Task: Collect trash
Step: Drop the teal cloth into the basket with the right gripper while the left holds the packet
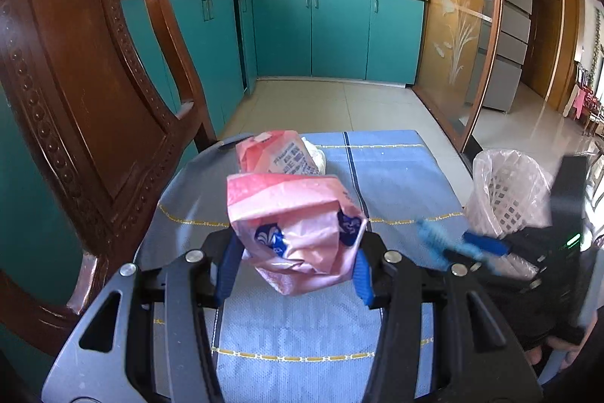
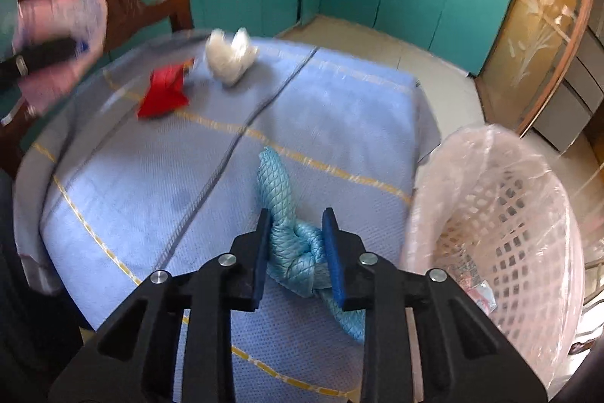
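My left gripper [image 1: 296,252] is shut on a crumpled pink plastic package [image 1: 290,225] with blue emblems and holds it above the blue tablecloth [image 1: 396,169]. It shows blurred at the left of the right wrist view [image 2: 60,25]. My right gripper [image 2: 298,248] is shut on a knotted light-blue wrapper [image 2: 298,252], held over the cloth just left of the pink mesh trash basket [image 2: 502,229]. A red wrapper [image 2: 164,93] and a white crumpled bag [image 2: 230,59] lie at the table's far left.
The basket [image 1: 506,191], lined with a clear bag, stands at the table's right edge with some scraps inside. A carved wooden chair [image 1: 75,82] stands at the left. Teal kitchen cabinets [image 1: 332,33] and a tiled floor lie beyond.
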Motion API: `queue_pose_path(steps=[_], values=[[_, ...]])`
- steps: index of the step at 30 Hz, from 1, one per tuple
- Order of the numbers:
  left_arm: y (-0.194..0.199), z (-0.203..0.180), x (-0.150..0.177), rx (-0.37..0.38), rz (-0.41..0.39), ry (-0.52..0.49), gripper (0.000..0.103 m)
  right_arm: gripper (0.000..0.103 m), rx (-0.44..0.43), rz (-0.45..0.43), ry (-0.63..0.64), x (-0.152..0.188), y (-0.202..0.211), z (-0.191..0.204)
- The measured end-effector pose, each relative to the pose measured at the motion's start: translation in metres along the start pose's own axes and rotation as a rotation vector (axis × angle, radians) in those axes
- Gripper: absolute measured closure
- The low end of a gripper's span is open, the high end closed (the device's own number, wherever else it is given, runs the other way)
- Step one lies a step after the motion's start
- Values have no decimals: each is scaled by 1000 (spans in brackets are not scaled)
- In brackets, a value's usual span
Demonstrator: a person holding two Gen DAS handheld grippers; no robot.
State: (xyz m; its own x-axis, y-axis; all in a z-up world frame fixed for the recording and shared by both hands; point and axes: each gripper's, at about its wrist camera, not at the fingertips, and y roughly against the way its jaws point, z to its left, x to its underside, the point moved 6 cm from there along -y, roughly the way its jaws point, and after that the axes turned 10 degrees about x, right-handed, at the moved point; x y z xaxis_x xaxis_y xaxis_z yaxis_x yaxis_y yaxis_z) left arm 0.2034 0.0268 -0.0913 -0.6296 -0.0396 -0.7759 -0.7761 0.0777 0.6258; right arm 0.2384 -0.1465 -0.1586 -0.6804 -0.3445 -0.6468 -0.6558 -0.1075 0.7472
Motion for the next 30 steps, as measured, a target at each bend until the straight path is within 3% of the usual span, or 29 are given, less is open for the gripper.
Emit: queue_pose_path(steps=[6, 9, 14, 20, 24, 30], values=[[-7, -14, 3, 31, 26, -23, 53, 75, 3, -185, -223, -17, 49, -62], [-10, -27, 3, 44, 30, -52, 53, 75, 39, -223, -345, -15, 64, -107], [-22, -72, 5, 108, 38, -137, 53, 75, 107, -177, -485, 11, 54, -159], [-37, -131, 7, 221, 55, -216, 53, 75, 129, -74, -491, 30, 32, -171], [-44, -178, 13, 335, 38, -330, 53, 73, 138, -27, -535, 39, 27, -181], [-71, -216, 8, 444, 83, -324, 53, 69, 172, -30, -732, 58, 32, -218]])
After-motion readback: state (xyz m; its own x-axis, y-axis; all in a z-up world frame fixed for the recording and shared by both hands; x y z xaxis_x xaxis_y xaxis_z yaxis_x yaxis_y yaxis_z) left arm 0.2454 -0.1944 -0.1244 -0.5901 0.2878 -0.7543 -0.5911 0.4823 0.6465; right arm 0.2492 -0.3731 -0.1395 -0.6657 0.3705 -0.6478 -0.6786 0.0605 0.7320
